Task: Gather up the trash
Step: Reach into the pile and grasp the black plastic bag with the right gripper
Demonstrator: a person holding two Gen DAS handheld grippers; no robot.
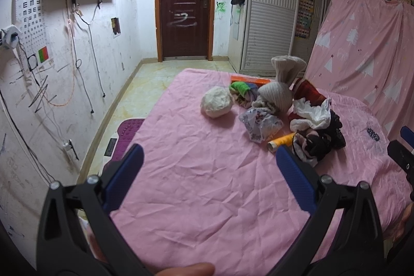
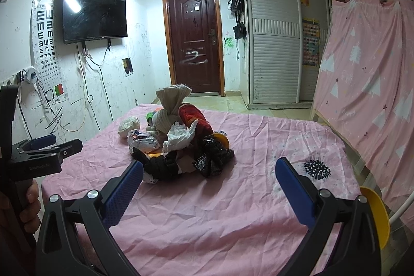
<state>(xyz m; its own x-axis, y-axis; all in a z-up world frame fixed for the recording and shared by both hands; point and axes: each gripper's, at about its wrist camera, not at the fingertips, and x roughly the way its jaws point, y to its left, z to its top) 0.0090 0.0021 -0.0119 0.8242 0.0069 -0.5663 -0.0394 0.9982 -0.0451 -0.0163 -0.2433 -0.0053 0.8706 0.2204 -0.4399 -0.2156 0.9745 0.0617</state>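
Pink sheet (image 1: 196, 172) covers the bed, and the trash sits untouched in a heap at its far side: white crumpled tissue (image 1: 311, 113), a black plastic bag (image 2: 213, 154), a printed wrapper (image 1: 260, 123). Left tongs (image 1: 209, 159) and right tongs (image 2: 209, 176) both gape wide, holding nothing. Collecting seems not yet begun.

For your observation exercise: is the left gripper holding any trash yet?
No. The left gripper has its jaws wide open over bare pink sheet.

Pink-sheeted bed (image 1: 207, 172) (cluttered: trash pile (image 1: 279, 110))
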